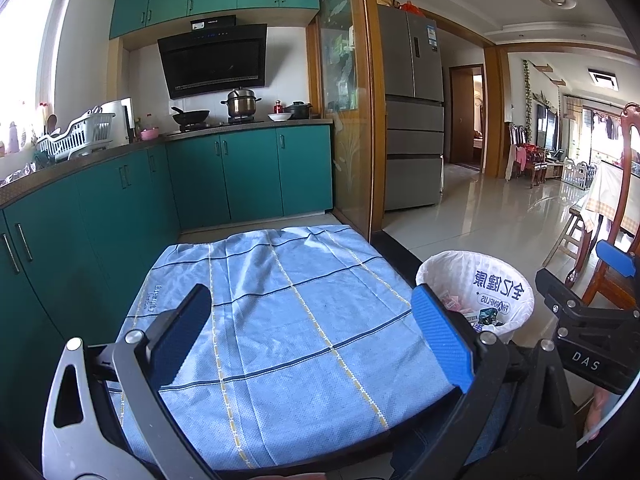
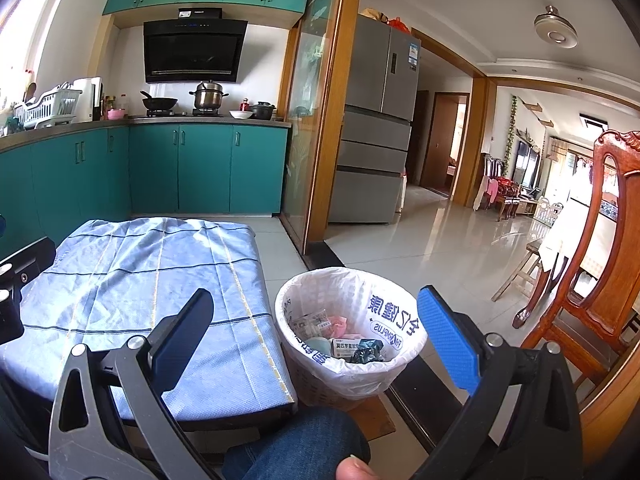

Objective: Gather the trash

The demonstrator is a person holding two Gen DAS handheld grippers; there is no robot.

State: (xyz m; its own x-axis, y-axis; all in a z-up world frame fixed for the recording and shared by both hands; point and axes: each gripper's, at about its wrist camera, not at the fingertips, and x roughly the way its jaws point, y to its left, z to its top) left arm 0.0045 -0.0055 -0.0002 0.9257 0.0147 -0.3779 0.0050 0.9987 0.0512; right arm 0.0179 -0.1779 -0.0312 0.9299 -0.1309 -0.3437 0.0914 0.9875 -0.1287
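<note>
A woven trash basket [image 2: 352, 380] lined with a white printed plastic bag [image 2: 404, 316] stands on the floor to the right of a low table; it also shows in the left wrist view [image 1: 508, 284]. Several wrappers and small boxes [image 2: 344, 340] lie inside it. The table is covered by a blue checked cloth [image 1: 288, 312], also in the right wrist view [image 2: 152, 276]; nothing lies on it. My left gripper [image 1: 312, 332] is open and empty above the cloth. My right gripper [image 2: 316, 340] is open and empty, just above and before the basket.
Teal kitchen cabinets [image 1: 240, 172] with a stove and pots run along the back and left. A glass sliding door [image 2: 316, 120] and a steel fridge [image 2: 376, 120] stand behind the basket. A wooden chair [image 2: 592, 280] is at the right. My knee in jeans [image 2: 296, 440] is below.
</note>
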